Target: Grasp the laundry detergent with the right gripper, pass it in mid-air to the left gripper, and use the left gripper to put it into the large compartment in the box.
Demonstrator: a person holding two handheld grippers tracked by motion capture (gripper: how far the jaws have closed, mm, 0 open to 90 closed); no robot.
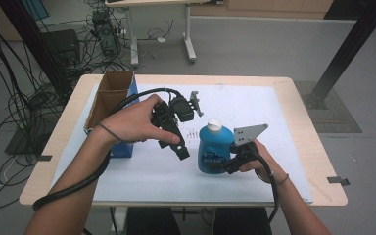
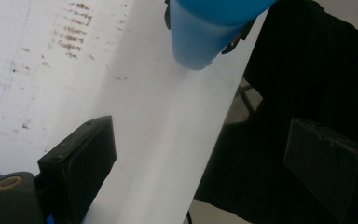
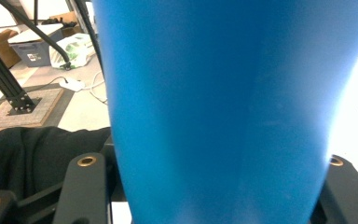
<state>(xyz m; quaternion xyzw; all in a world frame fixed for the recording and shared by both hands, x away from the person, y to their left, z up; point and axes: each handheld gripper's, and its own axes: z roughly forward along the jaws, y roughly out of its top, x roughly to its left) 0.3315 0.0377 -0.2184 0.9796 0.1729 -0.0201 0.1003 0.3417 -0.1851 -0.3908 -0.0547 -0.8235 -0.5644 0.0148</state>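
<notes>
A blue bottle (image 1: 214,151) with a white cap (image 1: 214,126) stands upright on the white sheet (image 1: 254,107) right of centre. My right gripper (image 1: 226,165) comes in from the right and is shut on the bottle's lower body. In the right gripper view the blue bottle (image 3: 228,107) sits between the two jaws. My left gripper (image 1: 174,147) is held above the sheet just left of the bottle, tilted down and right, open and holding nothing. From the left gripper (image 2: 205,163) view, the bottle's base (image 2: 205,42) lies ahead, near the table's front edge.
An open cardboard box (image 1: 108,100) with a blue side stands at the table's left, behind my left hand. Small brown marks (image 1: 192,133) dot the sheet. Cables (image 1: 24,98) crowd the floor on the left, and a black post (image 1: 352,44) rises at the right.
</notes>
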